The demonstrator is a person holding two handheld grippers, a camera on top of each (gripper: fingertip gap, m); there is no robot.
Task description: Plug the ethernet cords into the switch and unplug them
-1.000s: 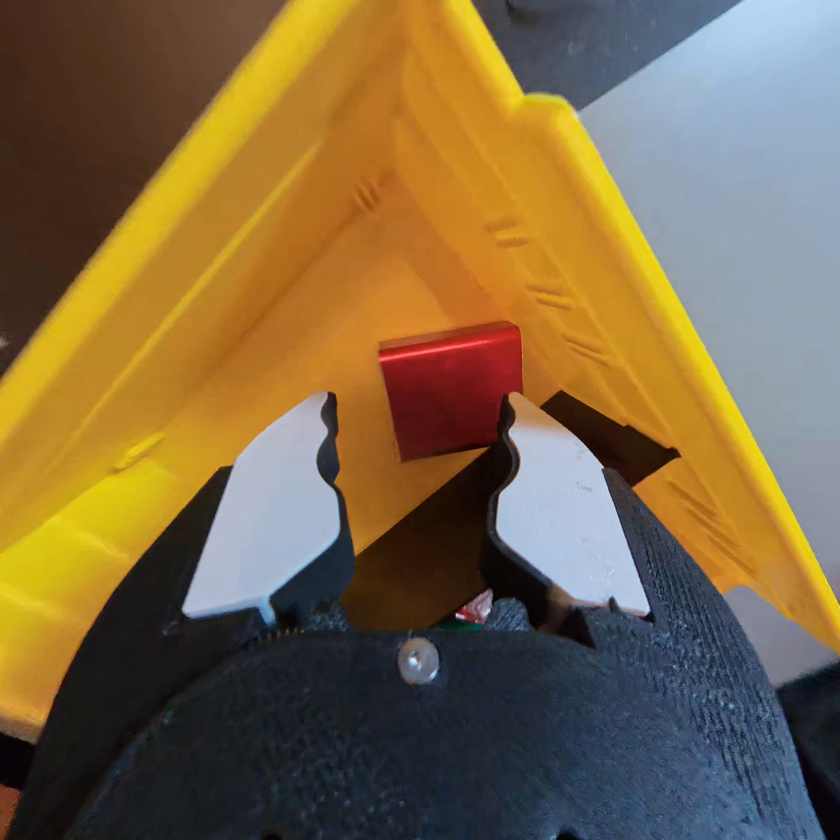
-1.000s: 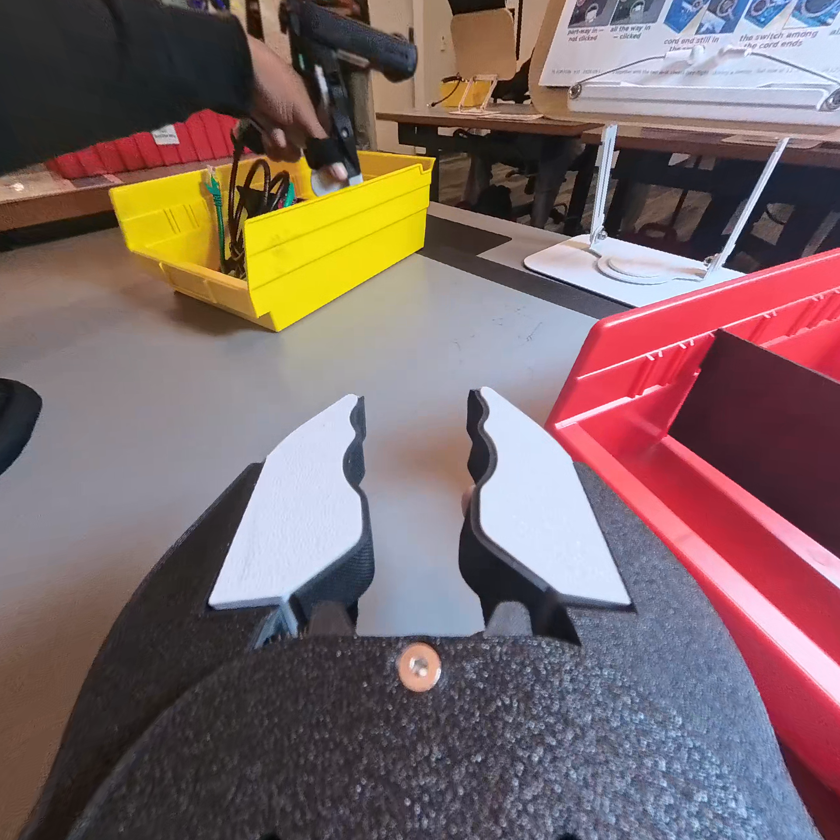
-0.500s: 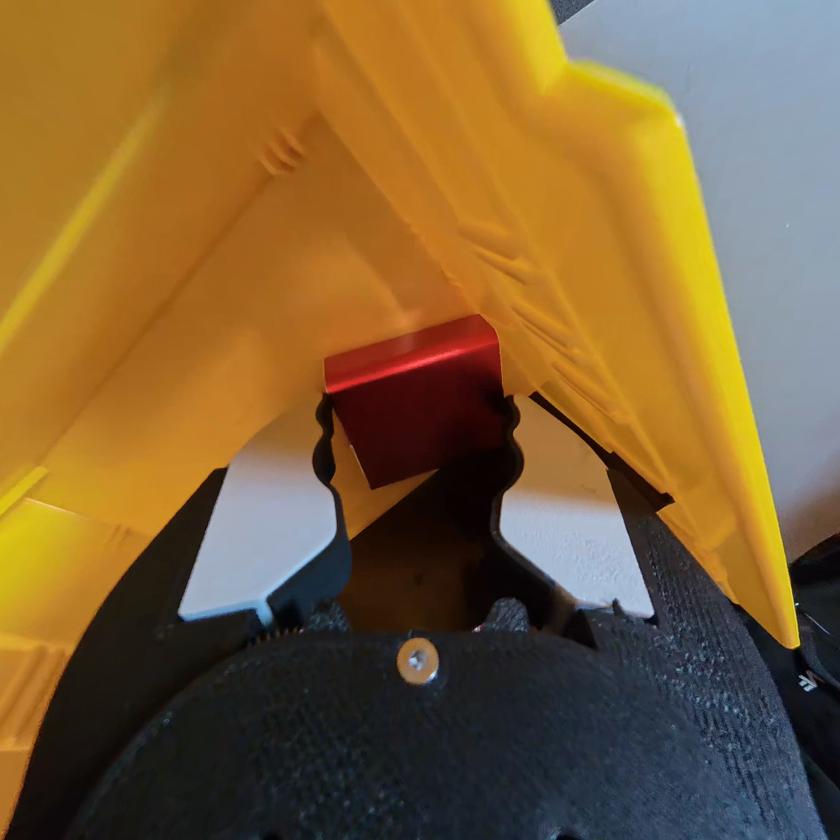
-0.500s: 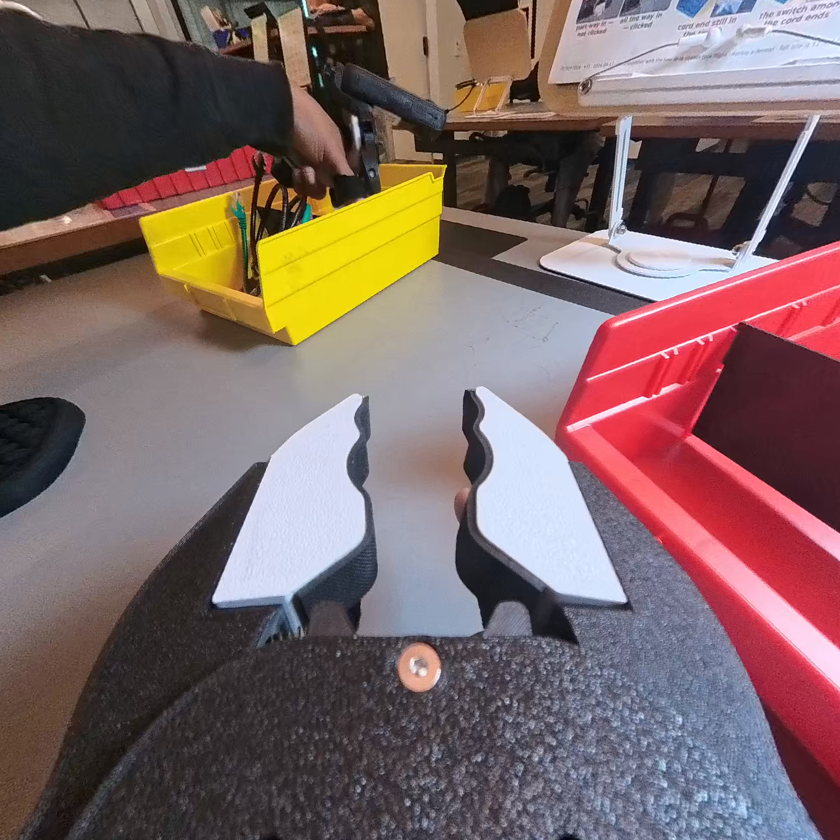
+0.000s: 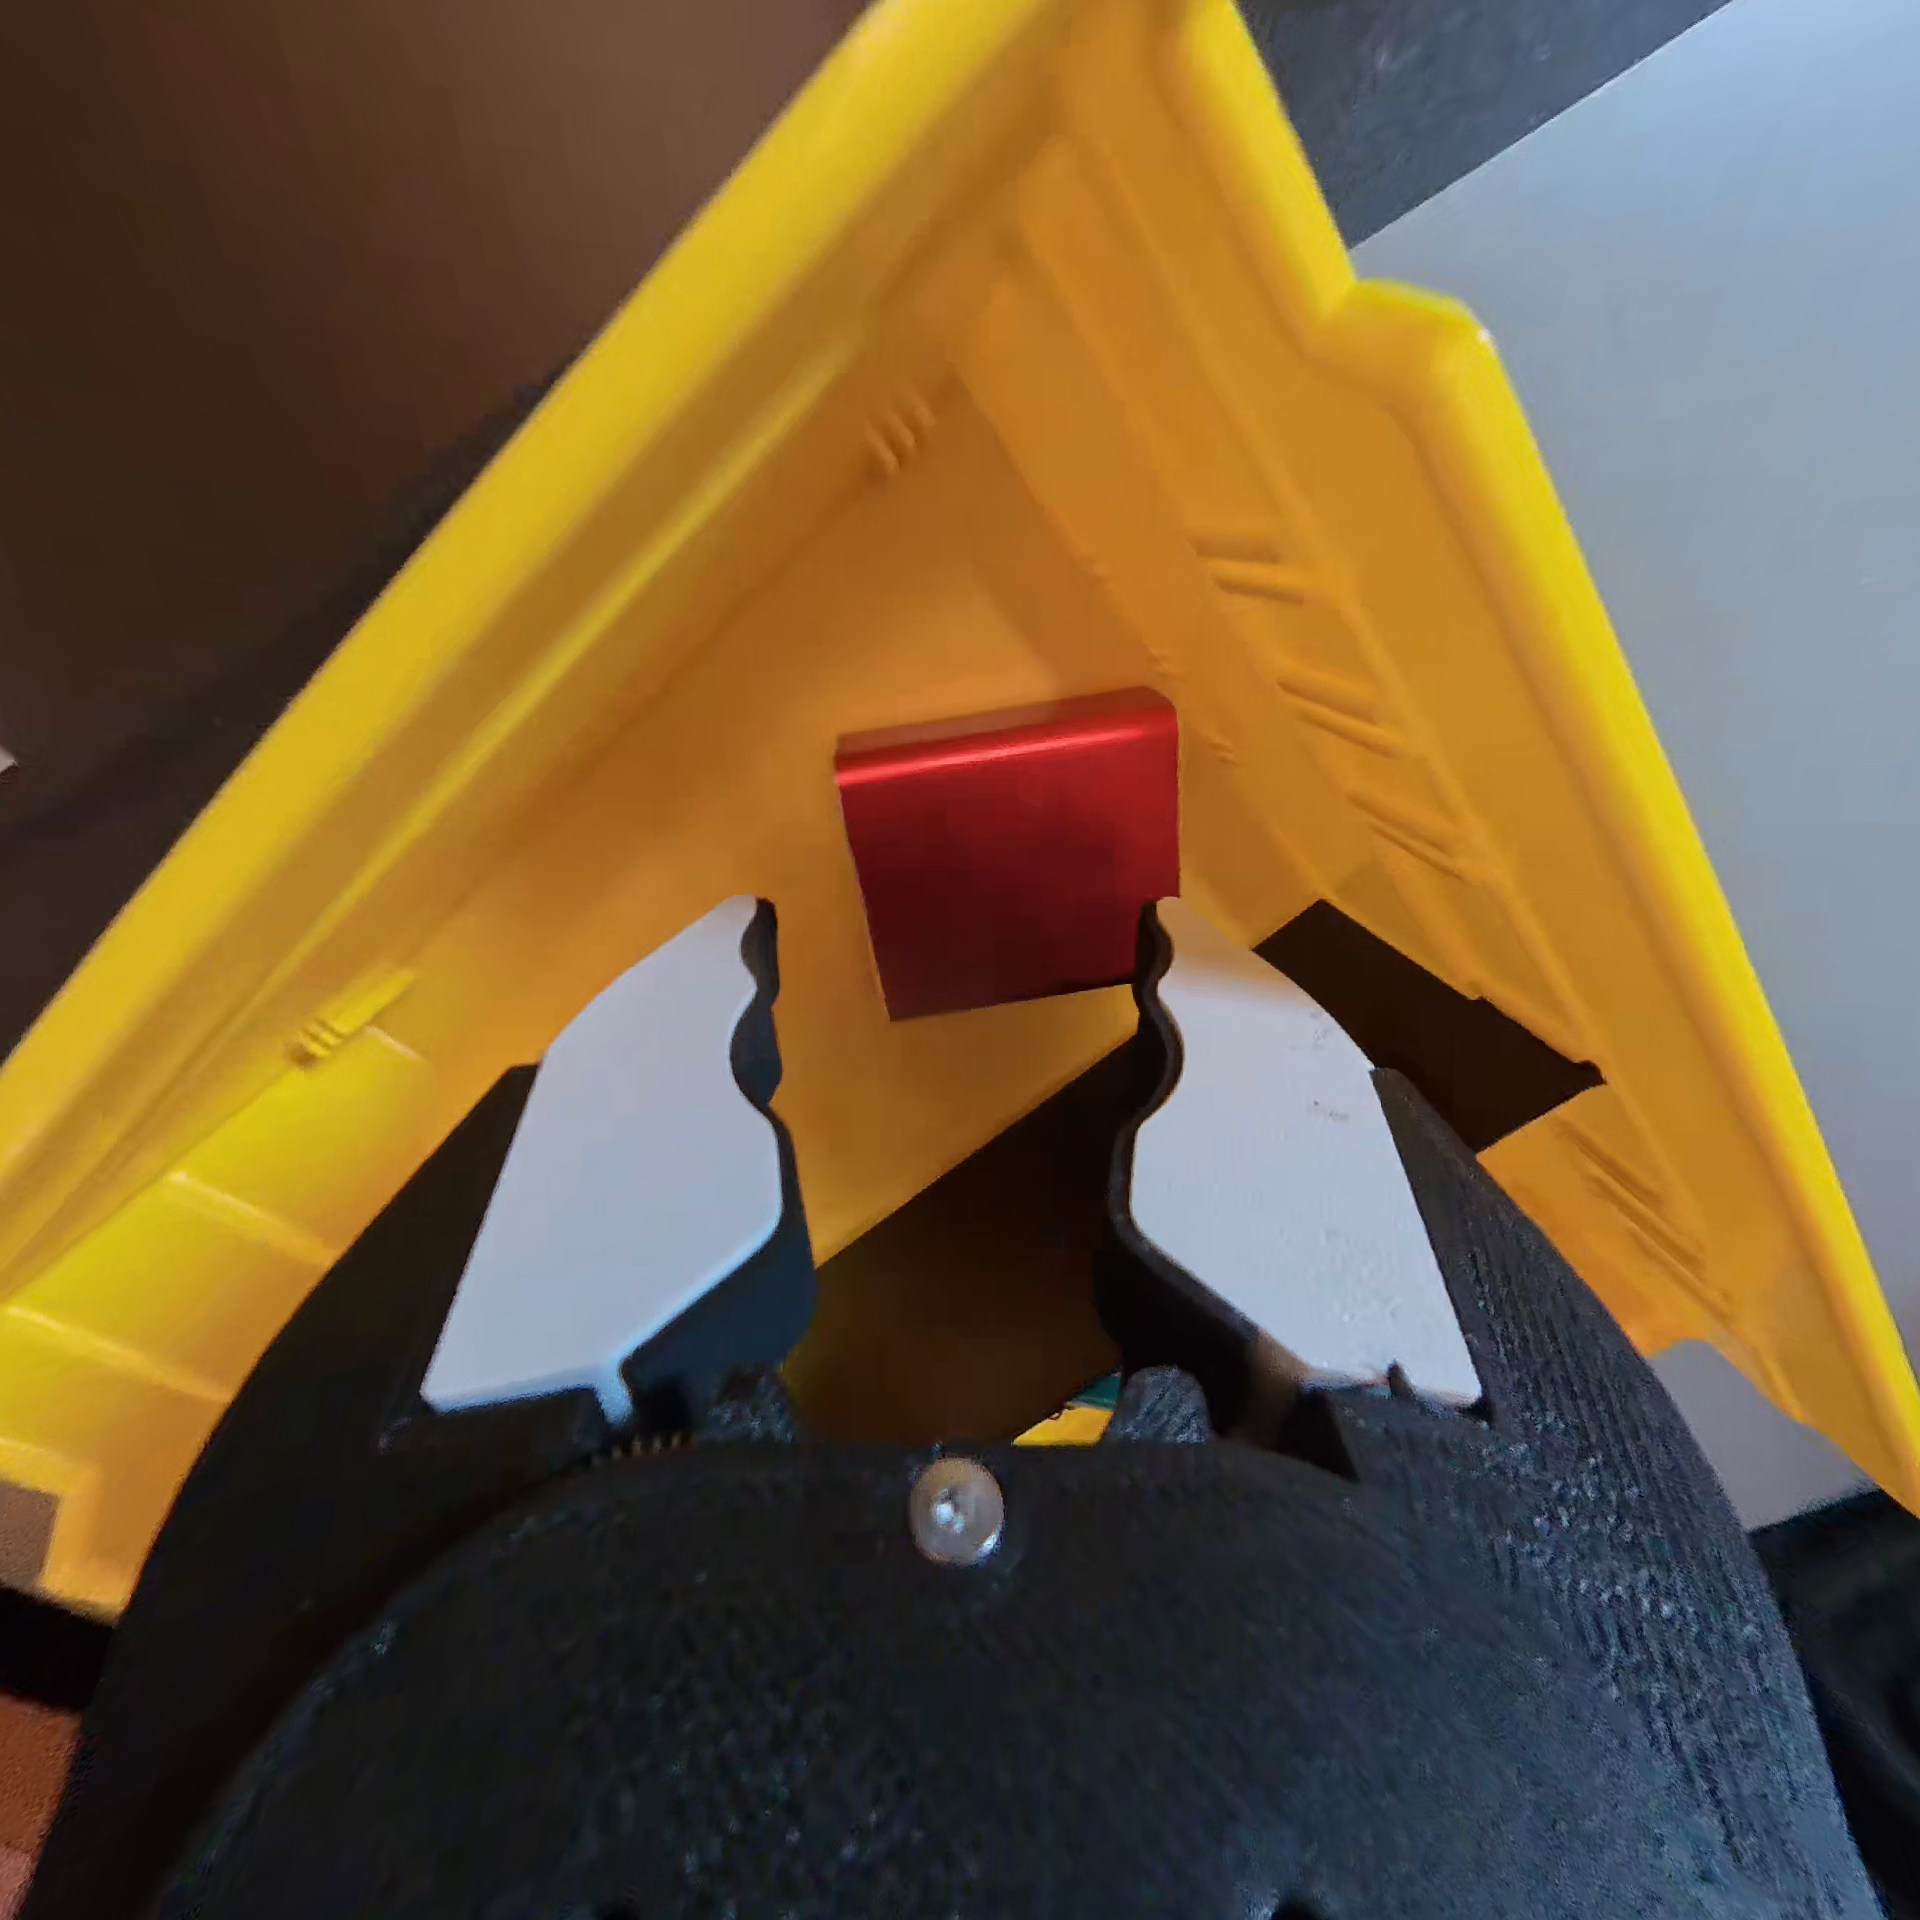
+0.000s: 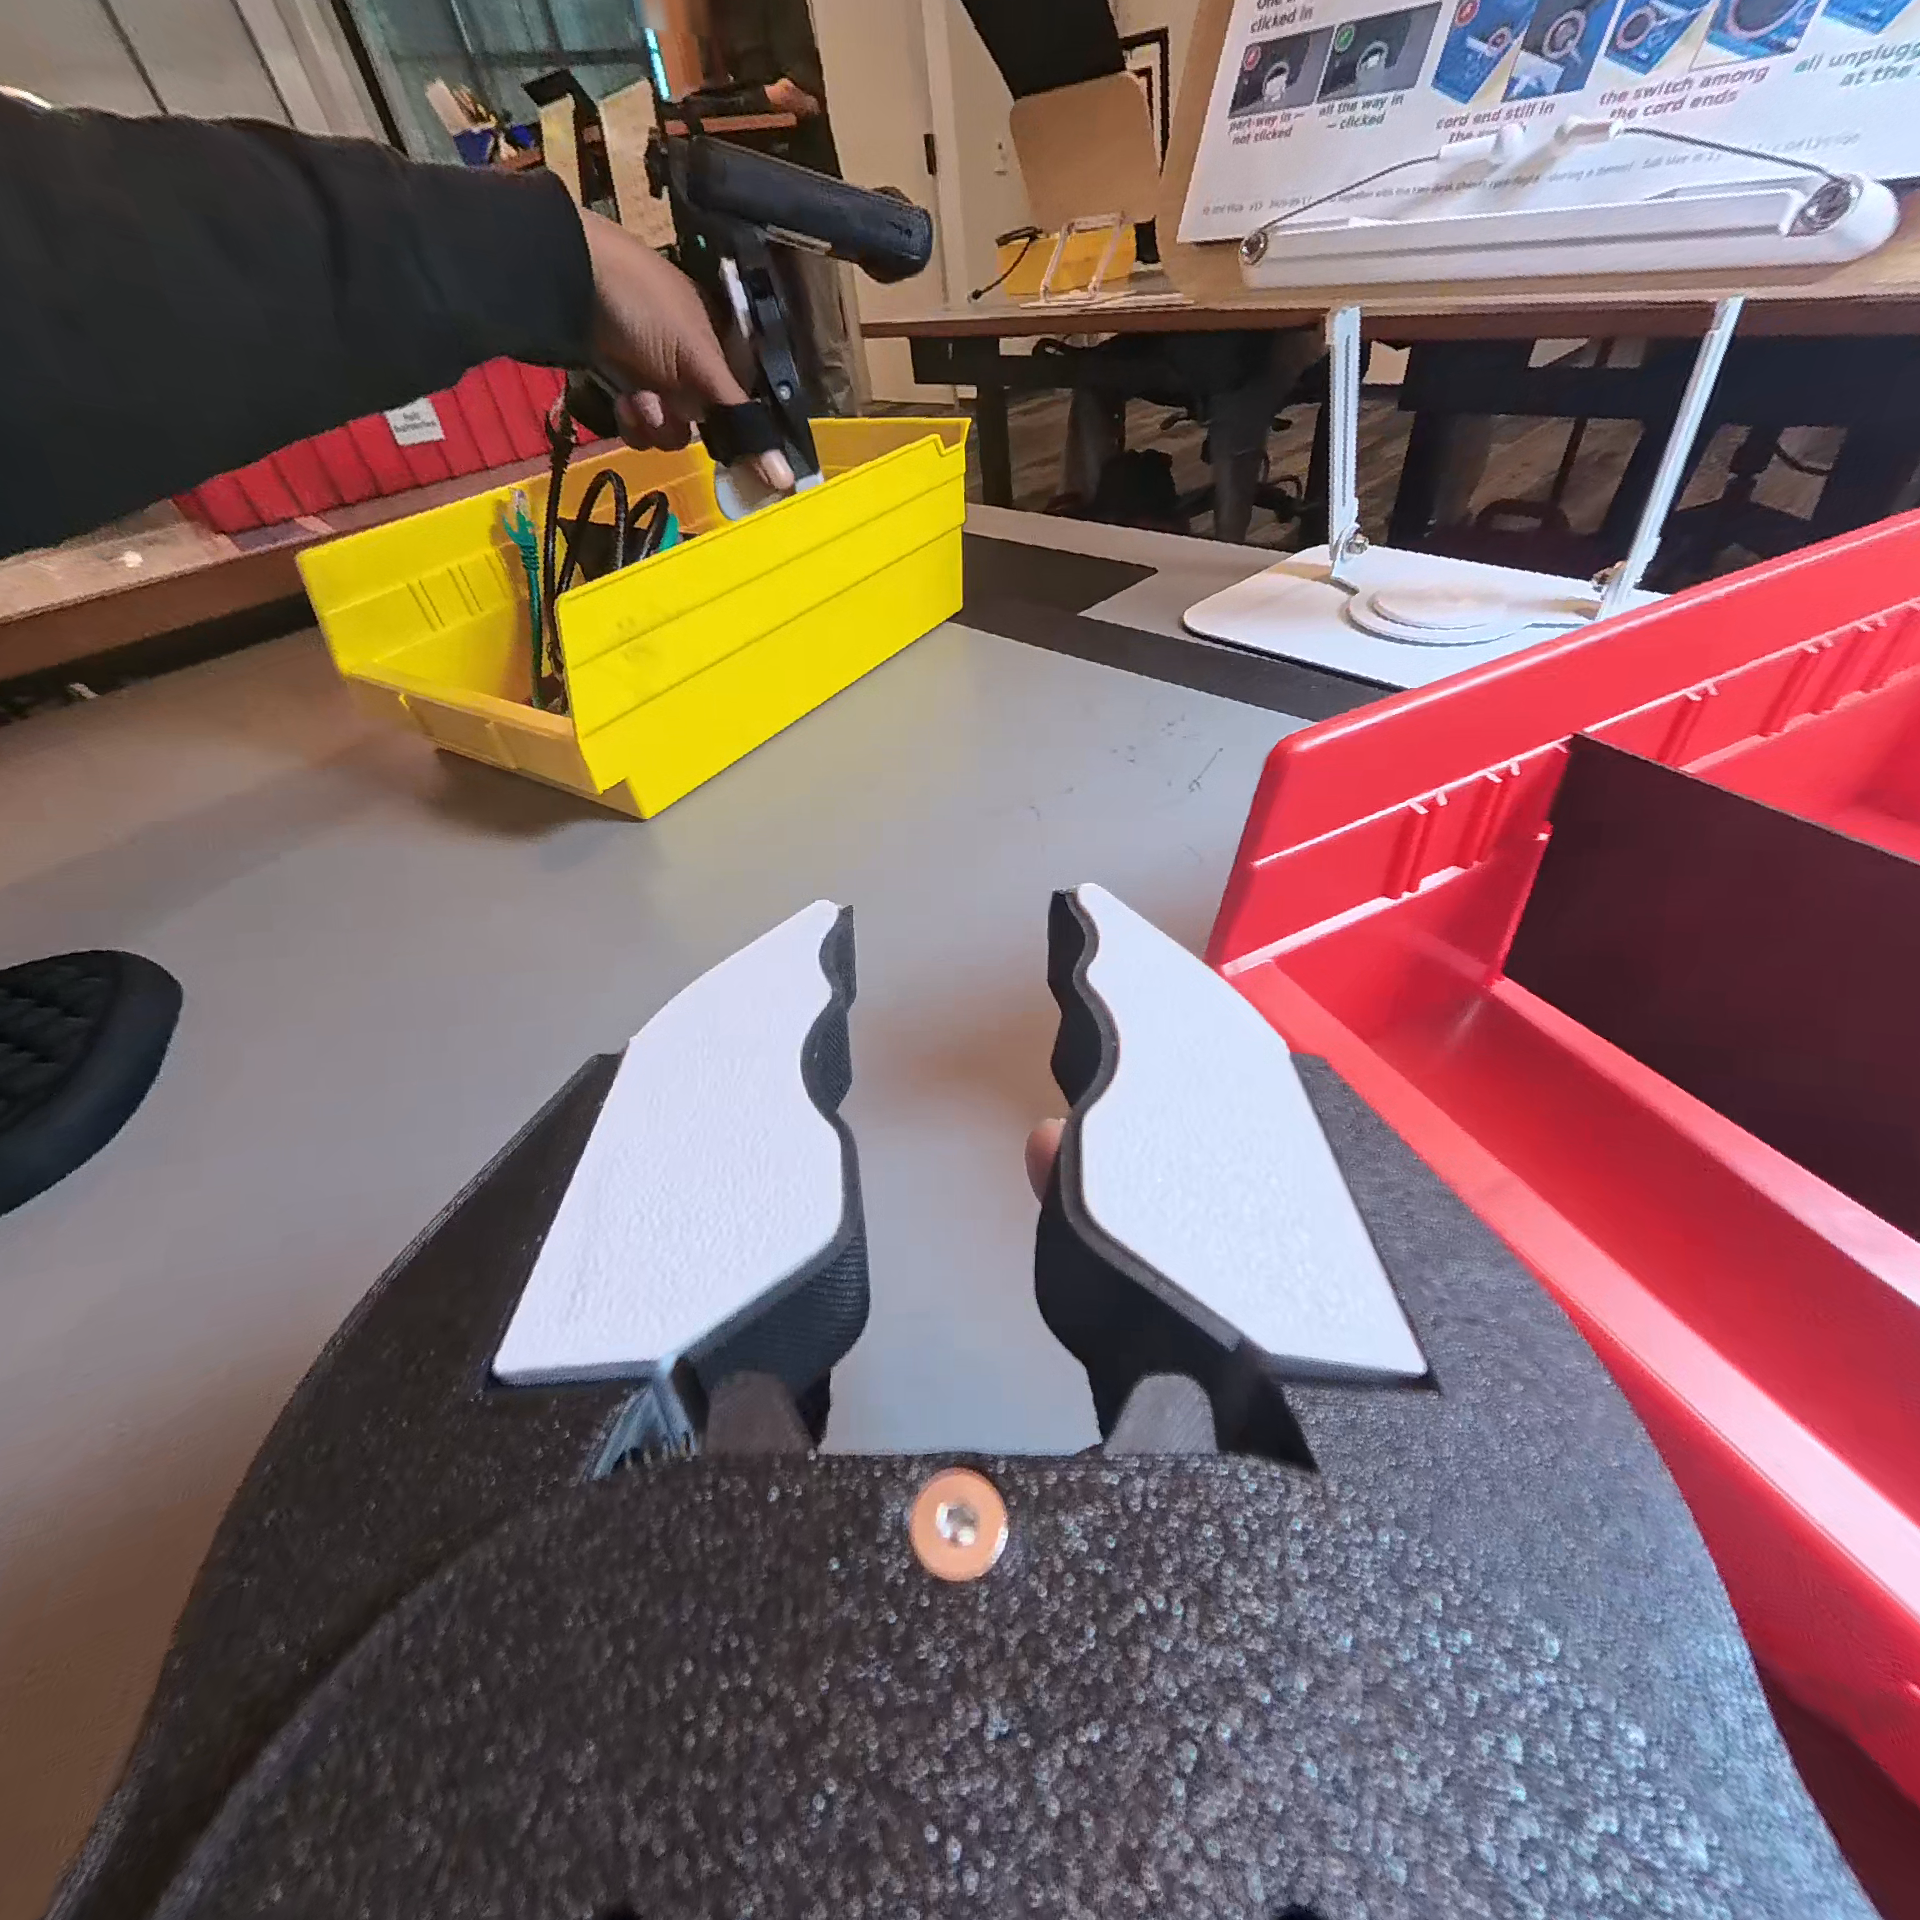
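In the left wrist view the left gripper (image 5: pixel 954 914) points down into the yellow bin (image 5: pixel 623 727), its two white-faced fingers spread apart and holding nothing; just past the fingertips a small red block-shaped box (image 5: pixel 1003 847), which looks to be the switch, lies on the bin floor close to the corner where two walls meet, its near edge falling between the fingertips though neither finger clearly touches it; a dark divider panel (image 5: pixel 977 1226) stands under the gripper, nearer the camera than the red box; beyond the bin's right wall the grey table (image 5: pixel 1714 520) shows.

In the right wrist view the right gripper (image 6: pixel 951 914) hovers low over the grey table (image 6: pixel 416 935), its fingers parted and empty, with bare tabletop visible through the gap; a fingertip of the person's hand (image 6: pixel 1042 1148) peeks out beside the right finger; just to the right sits a red bin (image 6: pixel 1455 883) with a dark divider (image 6: pixel 1714 935) inside; at the left edge lies a black padded object (image 6: pixel 73 1049); farther off across the table stands the yellow bin (image 6: pixel 748 634), with a green cord (image 6: pixel 528 582) and black cords (image 6: pixel 613 520) coiled in its near end; a hand (image 6: pixel 655 353) in a dark sleeve (image 6: pixel 260 301) holds the left gripper (image 6: pixel 764 478) tipped down into that bin; behind, a white stand (image 6: pixel 1403 613) carries an instruction sheet (image 6: pixel 1558 94).
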